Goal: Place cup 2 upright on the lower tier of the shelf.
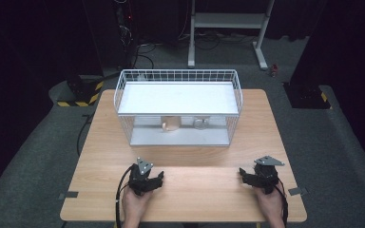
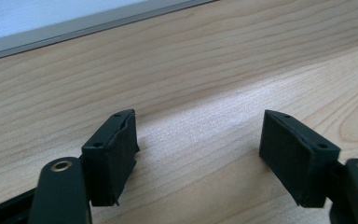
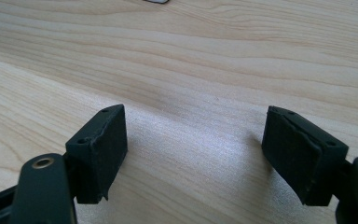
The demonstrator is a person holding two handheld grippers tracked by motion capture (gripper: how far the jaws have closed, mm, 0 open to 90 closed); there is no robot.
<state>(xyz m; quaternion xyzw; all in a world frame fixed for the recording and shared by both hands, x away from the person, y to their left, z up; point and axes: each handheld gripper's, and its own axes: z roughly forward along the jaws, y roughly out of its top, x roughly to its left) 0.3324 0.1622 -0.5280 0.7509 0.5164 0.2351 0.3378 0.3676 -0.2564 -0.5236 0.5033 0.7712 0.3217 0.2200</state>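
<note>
High view: left gripper rests on the table, jaws apart with only bare wood between them. Behind stands a wire basket; a cup and a glass under its shelf are half hidden. Right gripper rests likewise, jaws apart.

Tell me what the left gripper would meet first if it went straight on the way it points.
Probably the grey base of the wire rack: the left gripper, jaws open and empty, looks across bare table toward it, though depth is hard to judge.
</note>
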